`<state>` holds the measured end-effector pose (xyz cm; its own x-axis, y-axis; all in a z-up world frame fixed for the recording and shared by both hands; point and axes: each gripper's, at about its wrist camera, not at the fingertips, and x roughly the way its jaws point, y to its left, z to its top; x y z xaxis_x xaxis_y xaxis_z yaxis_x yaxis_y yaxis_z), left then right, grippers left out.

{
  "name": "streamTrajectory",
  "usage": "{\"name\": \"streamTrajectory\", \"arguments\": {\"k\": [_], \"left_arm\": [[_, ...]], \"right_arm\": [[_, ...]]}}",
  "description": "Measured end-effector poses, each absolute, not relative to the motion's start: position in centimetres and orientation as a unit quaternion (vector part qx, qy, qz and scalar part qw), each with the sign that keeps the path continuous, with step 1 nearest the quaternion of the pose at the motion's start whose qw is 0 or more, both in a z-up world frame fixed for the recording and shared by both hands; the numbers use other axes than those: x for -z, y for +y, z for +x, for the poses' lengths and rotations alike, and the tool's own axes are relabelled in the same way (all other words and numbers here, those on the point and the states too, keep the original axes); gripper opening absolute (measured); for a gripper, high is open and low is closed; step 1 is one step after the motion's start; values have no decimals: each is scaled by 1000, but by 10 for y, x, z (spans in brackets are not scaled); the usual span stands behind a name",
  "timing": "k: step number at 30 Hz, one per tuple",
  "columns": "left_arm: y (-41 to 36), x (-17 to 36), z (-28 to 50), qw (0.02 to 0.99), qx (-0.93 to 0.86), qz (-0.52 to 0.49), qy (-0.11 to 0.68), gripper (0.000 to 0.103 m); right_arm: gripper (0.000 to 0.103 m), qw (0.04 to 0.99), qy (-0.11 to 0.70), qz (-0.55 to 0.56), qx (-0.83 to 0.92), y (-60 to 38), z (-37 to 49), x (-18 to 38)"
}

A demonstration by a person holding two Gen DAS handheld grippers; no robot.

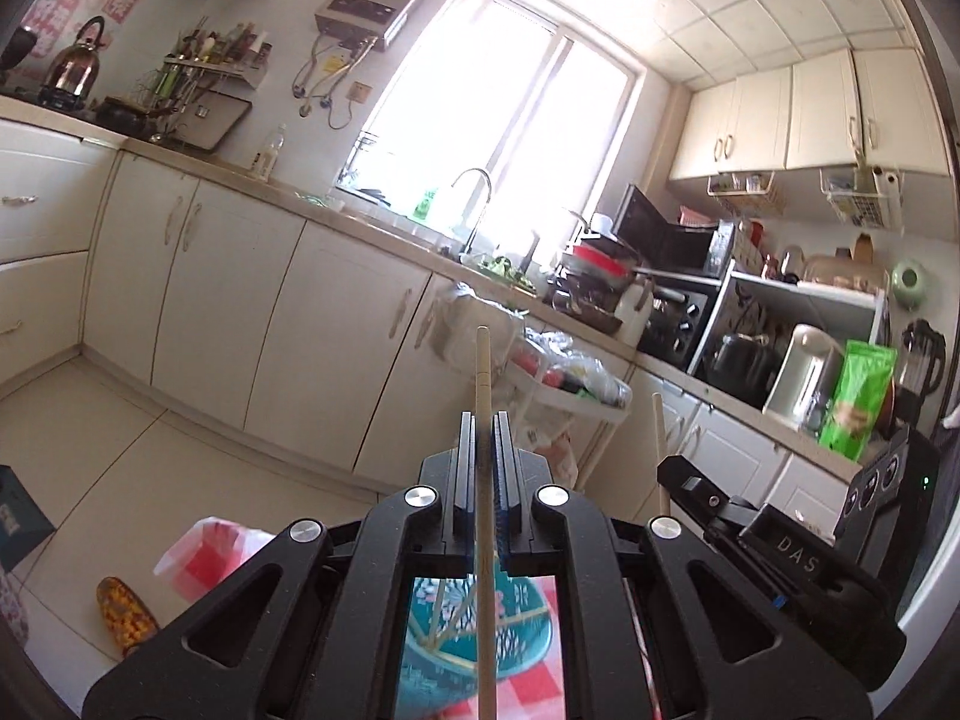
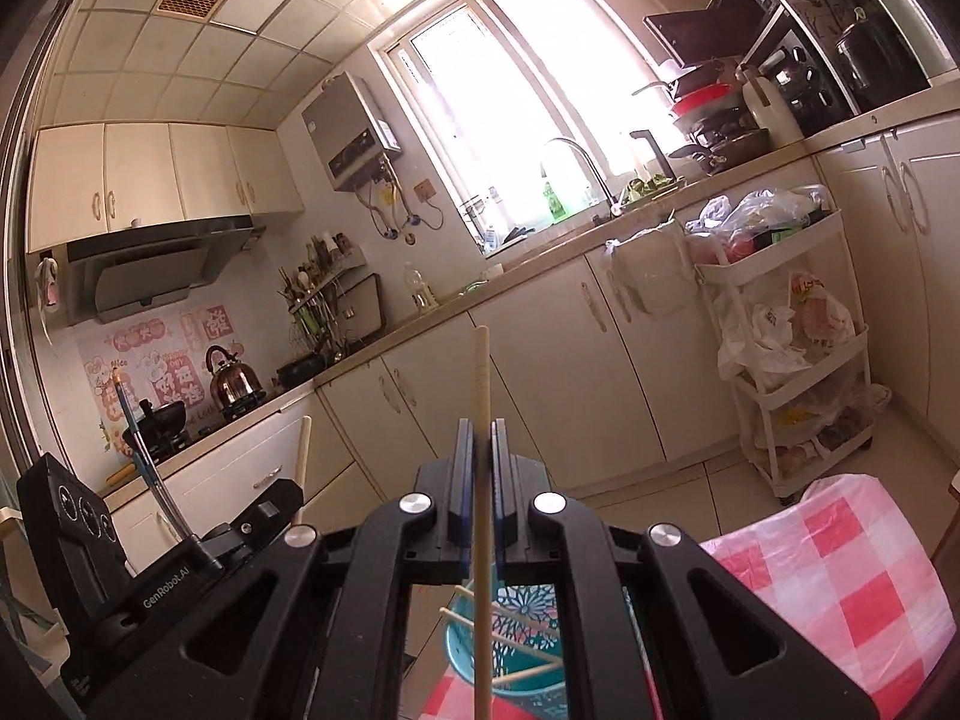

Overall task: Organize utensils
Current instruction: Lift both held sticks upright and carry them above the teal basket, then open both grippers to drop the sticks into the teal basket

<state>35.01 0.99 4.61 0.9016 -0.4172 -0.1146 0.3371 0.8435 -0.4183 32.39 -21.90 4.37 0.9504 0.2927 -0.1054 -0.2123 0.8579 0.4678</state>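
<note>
My left claw (image 1: 483, 420) is clamped on a wooden chopstick (image 1: 483, 396), my right claw (image 2: 482, 426) on another chopstick (image 2: 480, 384). Below both, a teal patterned holder (image 2: 516, 654) with more chopsticks stands on the red-checked bench (image 2: 840, 588).

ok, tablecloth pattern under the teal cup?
Red-and-white check tablecloth, clearest in the right wrist view beside the teal cup.

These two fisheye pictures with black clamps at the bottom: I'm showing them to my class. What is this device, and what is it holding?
Each picture comes from a camera on a hand-held black two-finger gripper, looking along its fingers into a kitchen. The left gripper is shut on a pale wooden chopstick; the right gripper is shut on another pale wooden chopstick. Below both stands a teal patterned utensil holder with more sticks in it, on a red-and-white checked cloth. Each view also shows the other gripper alongside.
</note>
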Motion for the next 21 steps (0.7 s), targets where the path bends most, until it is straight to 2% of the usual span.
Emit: {"name": "streamTrajectory", "arguments": {"k": [11,21], "left_arm": [[-5,-38,401,957,175,-226,57,5],[-10,-8,430,960,137,-234,66,5]], "right_arm": [[6,966,62,224,-115,-214,376,-36],[6,967,83,217,-100,-211,396,-1]]}}
